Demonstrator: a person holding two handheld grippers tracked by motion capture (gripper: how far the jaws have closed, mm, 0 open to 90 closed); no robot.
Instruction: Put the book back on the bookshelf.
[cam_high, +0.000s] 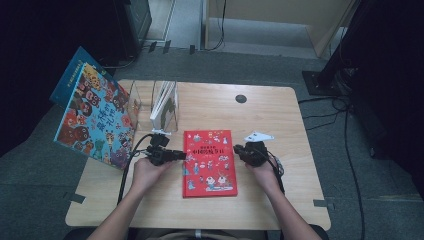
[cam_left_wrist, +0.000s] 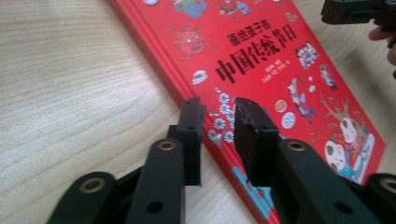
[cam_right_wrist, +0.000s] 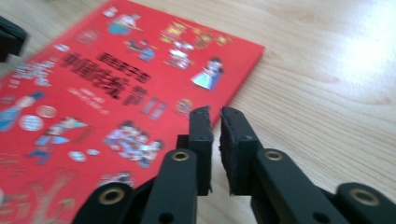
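Nearest to us in the high view, two bare forearms come up from the bottom edge onto the pale wooden tabletop (cam_high: 260, 107), each hand wrapped around a black two-jaw gripper. The left gripper (cam_high: 181, 156) points sideways at the left long edge of the flat red hardcover picture book (cam_high: 209, 162), which lies closed, cover up, in the middle of the tabletop between the two hands. In the left gripper view we see this gripper's (cam_left_wrist: 218, 122) jaws a narrow gap apart with nothing clamped between them; they hang just over the book's (cam_left_wrist: 261, 70) red edge, near the small white blossoms printed on the cover, and we cannot tell whether they touch it. The right gripper (cam_high: 240, 150), with a grey three-cornered plate on top, sits just beside the book's right edge. In the right gripper view its (cam_right_wrist: 215, 120) jaws stand only a slit apart, holding nothing, poised above the edge of the red cover (cam_right_wrist: 116, 93) where it meets the wood. Farther back on the left we see a clear acrylic book stand (cam_high: 150, 102) holding a thin white-edged book (cam_high: 164, 106) upright. A large blue picture book covered with colourful masks (cam_high: 95, 117) leans tilted off the left side of the tabletop. A small dark round hole (cam_high: 241, 98) sits near the far edge.
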